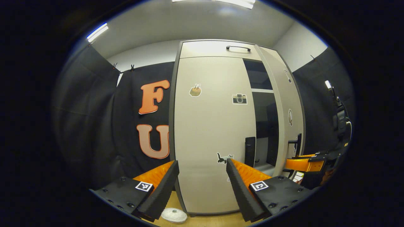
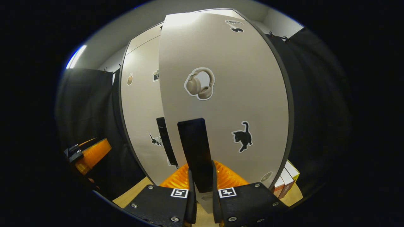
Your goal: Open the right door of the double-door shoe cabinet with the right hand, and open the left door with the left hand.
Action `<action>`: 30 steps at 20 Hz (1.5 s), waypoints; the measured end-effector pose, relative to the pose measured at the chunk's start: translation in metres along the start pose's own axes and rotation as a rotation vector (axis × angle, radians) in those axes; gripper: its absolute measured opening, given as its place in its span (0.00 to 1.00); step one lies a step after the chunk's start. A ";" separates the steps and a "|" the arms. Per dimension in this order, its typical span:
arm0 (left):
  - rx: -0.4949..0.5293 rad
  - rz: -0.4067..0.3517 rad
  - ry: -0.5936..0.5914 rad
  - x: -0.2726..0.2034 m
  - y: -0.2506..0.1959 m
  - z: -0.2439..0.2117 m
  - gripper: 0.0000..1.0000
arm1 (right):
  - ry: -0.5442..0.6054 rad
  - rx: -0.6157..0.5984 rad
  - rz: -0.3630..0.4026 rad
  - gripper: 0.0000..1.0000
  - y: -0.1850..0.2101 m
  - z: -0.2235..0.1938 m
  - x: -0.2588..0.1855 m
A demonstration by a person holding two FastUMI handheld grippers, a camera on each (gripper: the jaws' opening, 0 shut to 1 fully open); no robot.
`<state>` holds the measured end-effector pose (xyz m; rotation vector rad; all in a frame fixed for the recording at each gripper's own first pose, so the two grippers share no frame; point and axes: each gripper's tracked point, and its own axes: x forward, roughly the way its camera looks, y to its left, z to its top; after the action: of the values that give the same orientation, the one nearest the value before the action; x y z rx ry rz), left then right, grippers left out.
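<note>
Right gripper view, flat black handle (image 2: 195, 151), smooth beige door (image 2: 240, 94)

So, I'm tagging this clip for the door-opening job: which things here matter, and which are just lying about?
Part of the job:
right door, swung partly open
its black handle, clamped by the right gripper
left door, closed
its black handle
left gripper, open

Just lying about:
white round object on the floor
boxes beside the cabinet

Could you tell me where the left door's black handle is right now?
In the left gripper view, the left door's handle stands upright at that door's right edge, just above the left gripper's right finger, beside the cat sticker.
</note>
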<state>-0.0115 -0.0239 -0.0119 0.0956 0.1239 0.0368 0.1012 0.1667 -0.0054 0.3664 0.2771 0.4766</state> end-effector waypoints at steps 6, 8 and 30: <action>-0.005 -0.030 -0.008 0.004 -0.021 0.003 0.96 | -0.017 0.005 -0.011 0.20 -0.013 0.003 -0.024; -0.008 -0.042 -0.011 0.006 -0.029 0.003 0.95 | -0.020 0.007 -0.027 0.20 -0.019 0.004 -0.030; -0.040 -0.091 0.007 0.031 -0.069 -0.011 0.96 | -0.110 -0.071 -0.288 0.11 -0.114 0.018 -0.071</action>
<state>0.0198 -0.0899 -0.0337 0.0494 0.1340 -0.0512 0.0918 0.0330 -0.0229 0.2771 0.2011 0.1814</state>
